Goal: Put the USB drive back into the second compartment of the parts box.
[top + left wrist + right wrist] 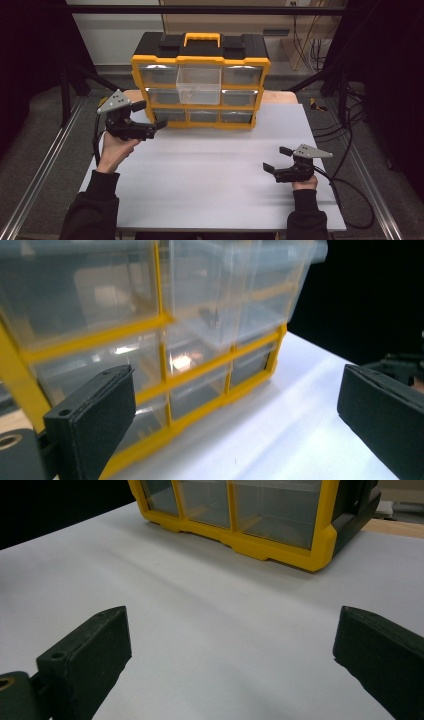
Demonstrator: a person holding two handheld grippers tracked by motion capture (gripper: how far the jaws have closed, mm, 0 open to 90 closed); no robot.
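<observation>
A yellow and black organizer (200, 87) with clear drawers stands at the back of the white table (210, 175). Its top middle drawer (199, 85) is pulled out toward me and looks empty. My left gripper (152, 114) is held above the table by the organizer's lower left corner, open, with nothing between the jaws. In the left gripper view the open gripper (235, 385) faces the drawer fronts (165, 340) at an angle. My right gripper (274, 158) rests low at the table's right, open and empty. The right gripper view has the gripper (232, 625) over bare table before the organizer (250, 540).
Black cables (350, 190) trail off the table's right side. Metal rails (40, 170) run along both sides of the table. A wooden table edge (280, 96) shows behind the organizer. Bare white surface lies between the two grippers.
</observation>
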